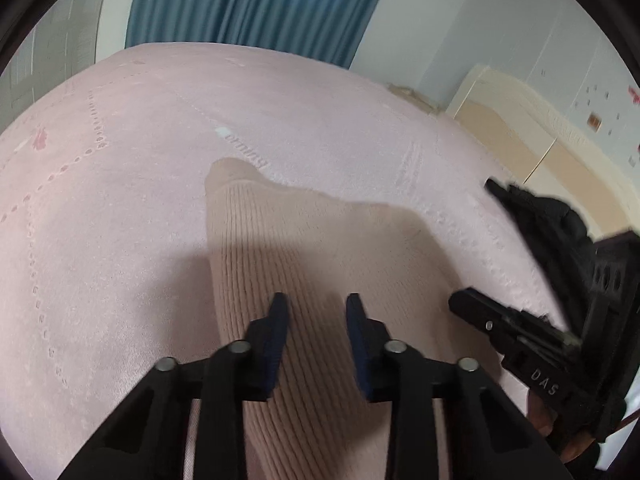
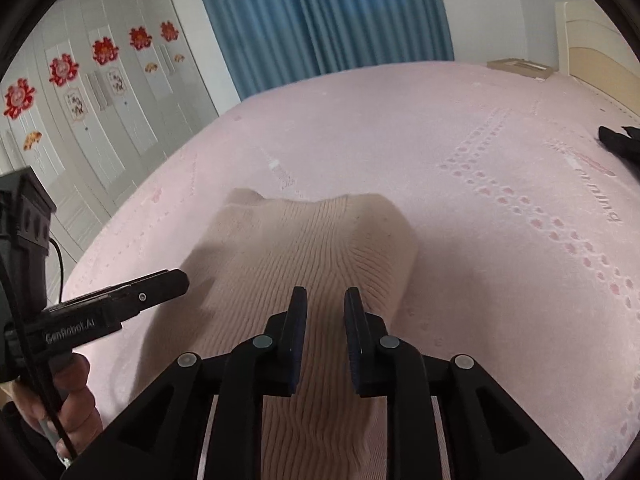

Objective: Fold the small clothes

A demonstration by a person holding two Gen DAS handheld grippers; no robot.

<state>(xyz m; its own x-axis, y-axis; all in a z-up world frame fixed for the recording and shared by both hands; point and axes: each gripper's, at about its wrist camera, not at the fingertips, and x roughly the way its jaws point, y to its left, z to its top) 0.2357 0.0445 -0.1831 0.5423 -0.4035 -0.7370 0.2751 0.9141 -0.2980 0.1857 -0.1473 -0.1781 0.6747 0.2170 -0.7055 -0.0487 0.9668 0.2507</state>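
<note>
Ribbed beige knit (image 1: 304, 256) lies on the pink bedspread (image 1: 120, 160), stretching straight ahead under both your tools, long axis running away from you. Your left gripper (image 1: 317, 312) hovers over its near end, jaws parted, holding nothing. Your right gripper (image 2: 325, 306) sits just beside, narrower gap, also empty. Both look equally near. Black garment (image 2: 620, 142) waits off to your right.

Home bedroom, pink bed (image 2: 460, 128), blue curtains (image 2: 320, 16), wardrobe (image 2: 100, 128)
</note>
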